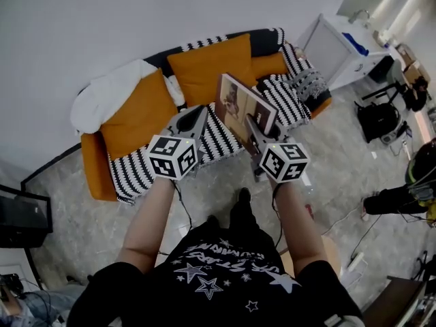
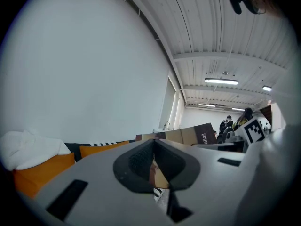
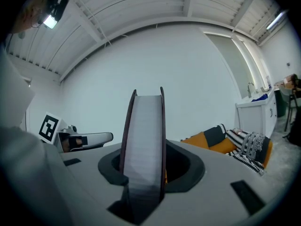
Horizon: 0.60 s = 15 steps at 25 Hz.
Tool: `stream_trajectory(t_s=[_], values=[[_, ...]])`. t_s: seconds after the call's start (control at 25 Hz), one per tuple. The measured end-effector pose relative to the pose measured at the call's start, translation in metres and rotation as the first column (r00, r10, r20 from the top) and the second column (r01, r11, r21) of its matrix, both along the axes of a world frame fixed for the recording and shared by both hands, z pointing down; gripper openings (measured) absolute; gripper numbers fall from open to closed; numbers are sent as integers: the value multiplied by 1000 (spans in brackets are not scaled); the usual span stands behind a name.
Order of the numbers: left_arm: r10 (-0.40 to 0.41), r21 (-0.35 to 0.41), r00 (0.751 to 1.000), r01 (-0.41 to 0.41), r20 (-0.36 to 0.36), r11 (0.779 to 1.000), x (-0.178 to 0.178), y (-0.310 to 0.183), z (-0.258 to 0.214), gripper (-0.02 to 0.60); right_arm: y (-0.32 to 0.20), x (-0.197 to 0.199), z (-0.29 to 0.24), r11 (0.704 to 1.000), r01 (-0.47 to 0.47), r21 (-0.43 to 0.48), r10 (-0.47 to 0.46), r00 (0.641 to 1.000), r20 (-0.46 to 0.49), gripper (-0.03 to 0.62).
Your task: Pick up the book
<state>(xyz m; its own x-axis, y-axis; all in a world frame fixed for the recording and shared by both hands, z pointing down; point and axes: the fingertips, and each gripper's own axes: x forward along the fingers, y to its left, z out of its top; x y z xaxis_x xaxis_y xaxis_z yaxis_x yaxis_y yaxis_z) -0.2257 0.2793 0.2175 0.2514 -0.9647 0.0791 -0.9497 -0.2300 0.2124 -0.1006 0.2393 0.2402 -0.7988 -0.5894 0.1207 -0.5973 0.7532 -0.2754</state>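
The book [image 1: 242, 107], brown-covered with a picture on its front, is held upright above the sofa. My right gripper [image 1: 253, 135] is shut on its lower edge. In the right gripper view the book's grey page edge [image 3: 146, 135] rises between the two jaws. My left gripper [image 1: 194, 120] hovers to the book's left, apart from it and shut with nothing in it. In the left gripper view its dark pads [image 2: 141, 161] meet at the tip, and the book [image 2: 188, 136] shows beyond them.
Below is an orange sofa [image 1: 95, 169] with a black-and-white striped throw [image 1: 218, 142], orange cushions [image 1: 208, 67] and a white blanket [image 1: 109, 94]. A white cabinet [image 1: 334, 50] stands at the right. A black bag [image 1: 378, 121] and cables lie on the floor.
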Motion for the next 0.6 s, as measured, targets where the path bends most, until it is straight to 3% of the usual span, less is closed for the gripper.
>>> stream_trajectory(t_s=[0.6], values=[[-8, 7, 1000, 9, -5, 1000, 1, 14, 1, 8, 16, 6, 8, 1000, 3, -16, -3, 1000, -14, 152]])
